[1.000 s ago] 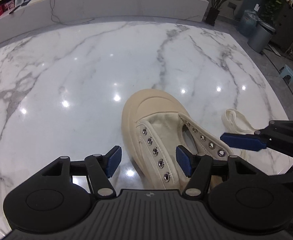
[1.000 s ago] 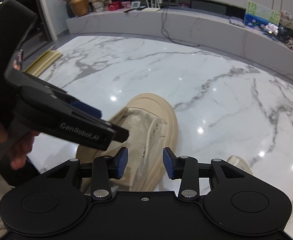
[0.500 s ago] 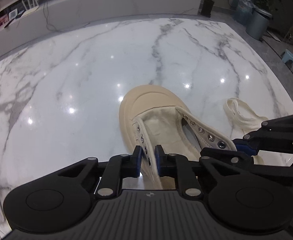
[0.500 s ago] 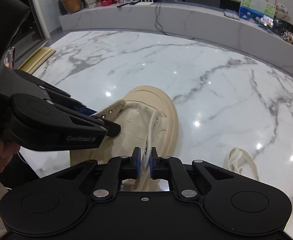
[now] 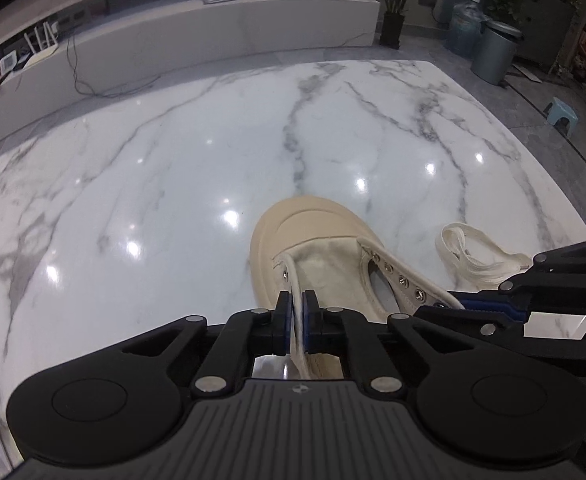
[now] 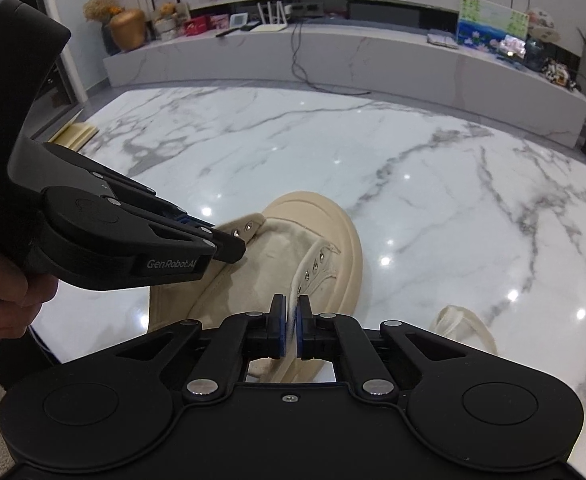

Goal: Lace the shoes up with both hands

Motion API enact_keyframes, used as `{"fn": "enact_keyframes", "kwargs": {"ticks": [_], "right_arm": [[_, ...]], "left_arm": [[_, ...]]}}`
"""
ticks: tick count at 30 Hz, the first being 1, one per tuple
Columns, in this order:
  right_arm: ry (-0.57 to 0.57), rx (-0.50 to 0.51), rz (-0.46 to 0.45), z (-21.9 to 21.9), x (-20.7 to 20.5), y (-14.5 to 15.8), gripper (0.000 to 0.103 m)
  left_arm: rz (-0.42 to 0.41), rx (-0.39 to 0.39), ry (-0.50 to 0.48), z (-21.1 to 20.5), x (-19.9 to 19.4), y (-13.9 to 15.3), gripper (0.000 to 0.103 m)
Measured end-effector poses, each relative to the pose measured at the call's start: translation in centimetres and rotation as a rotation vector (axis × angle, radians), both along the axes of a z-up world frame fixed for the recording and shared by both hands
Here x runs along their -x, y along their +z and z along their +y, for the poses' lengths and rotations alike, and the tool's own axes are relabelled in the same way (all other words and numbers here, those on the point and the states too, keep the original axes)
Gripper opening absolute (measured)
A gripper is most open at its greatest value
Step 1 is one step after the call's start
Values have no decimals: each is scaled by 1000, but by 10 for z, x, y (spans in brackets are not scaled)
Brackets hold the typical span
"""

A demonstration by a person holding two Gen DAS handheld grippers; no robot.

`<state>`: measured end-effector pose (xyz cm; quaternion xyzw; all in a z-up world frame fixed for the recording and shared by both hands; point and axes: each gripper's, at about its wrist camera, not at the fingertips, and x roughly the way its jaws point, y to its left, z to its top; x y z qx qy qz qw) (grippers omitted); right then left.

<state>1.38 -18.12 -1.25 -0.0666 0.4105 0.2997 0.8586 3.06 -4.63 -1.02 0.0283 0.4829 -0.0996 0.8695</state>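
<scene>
A beige canvas shoe [image 5: 313, 228] [image 6: 313, 224] with a rubber toe cap and metal eyelets points away from me on the white marble table [image 5: 173, 180]. My left gripper [image 5: 298, 320] is shut on the edge of the shoe's left eyelet flap; in the right wrist view it [image 6: 229, 246] comes in from the left. My right gripper [image 6: 291, 324] is shut on the right eyelet flap and shows in the left wrist view [image 5: 465, 304] at the right. The two flaps are held apart over the tongue. A loose cream lace [image 5: 473, 252] [image 6: 465, 328] lies bundled on the table right of the shoe, untouched.
A person's hand [image 6: 9, 292] holds the left gripper's handle. The table's right edge [image 5: 533, 160] drops to a grey floor with a bin [image 5: 493, 52], a potted plant [image 5: 393, 8] and a blue stool [image 5: 561, 114]. A long white console [image 6: 333, 52] runs behind.
Both grippers went from open to shut, each clamping one eyelet flap. They have since risen and pulled the flaps up and apart. The lace stays where it was.
</scene>
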Motion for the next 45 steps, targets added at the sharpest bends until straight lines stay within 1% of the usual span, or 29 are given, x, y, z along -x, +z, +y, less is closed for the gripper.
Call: {"fn": "enact_keyframes", "kwargs": {"ticks": [4, 7, 8, 9, 10, 11, 12, 13, 16, 19, 20, 22, 30, 31, 33, 34, 37, 38, 41, 44, 45], "right_arm": [[-4, -17, -11, -7, 0, 6, 5], [-8, -30, -20, -14, 0, 10, 5], [-12, -31, -26, -20, 1, 13, 7], [-16, -32, -33, -26, 1, 16, 11], [-20, -29, -38, -33, 1, 18, 18], [-24, -8, -42, -39, 1, 17, 23], [-28, 14, -46, -45, 0, 15, 24], [-31, 47, -50, -49, -1, 12, 24], [-22, 154, -53, -52, -4, 0, 24], [-3, 218, -54, -54, -7, -10, 24], [-3, 230, -50, -55, -8, -14, 24], [-5, 254, -43, -56, -12, -22, 24], [2, 309, 10, -53, -35, -49, 24], [1, 316, 19, -53, -37, -52, 23], [-2, 329, 37, -52, -42, -58, 4], [-8, 331, 46, -52, -45, -60, 1], [-60, 291, 39, -57, -51, -53, 1], [-83, 299, 29, -60, -53, -50, 1], [-137, 340, 7, -66, -60, -45, 1], [-209, 424, -19, -75, -66, -46, 1], [-217, 429, -24, -77, -66, -45, 2]], "left_arm": [[6, 26, 15, 6, 2, 1, 5], [-12, 54, 12, 10, 5, 11, 8], [-20, 52, 8, 10, 6, 14, 10], [-34, 44, -2, 10, 7, 19, 15], [-41, 37, -8, 9, 7, 22, 17], [-42, 28, -18, 8, 6, 24, 18], [-41, 21, -31, 7, 5, 26, 19], [-37, 13, -43, 6, 5, 27, 24], [-15, -6, -71, 3, 2, 26, 33], [9, 2, -71, 4, -1, 22, 34], [15, 4, -67, 5, -2, 21, 34], [22, 10, -63, 6, -3, 19, 38], [43, 29, -51, 13, -6, 15, 41], [45, 31, -50, 14, -6, 14, 41], [50, 36, -47, 15, -7, 13, 41], [53, 39, -46, 16, -7, 12, 41], [56, 42, -43, 17, -7, 12, 42], [55, 40, -43, 17, -7, 12, 42], [52, 35, -43, 16, -7, 12, 42], [50, 34, -39, 16, -7, 12, 42], [50, 35, -37, 16, -7, 12, 42]]}}
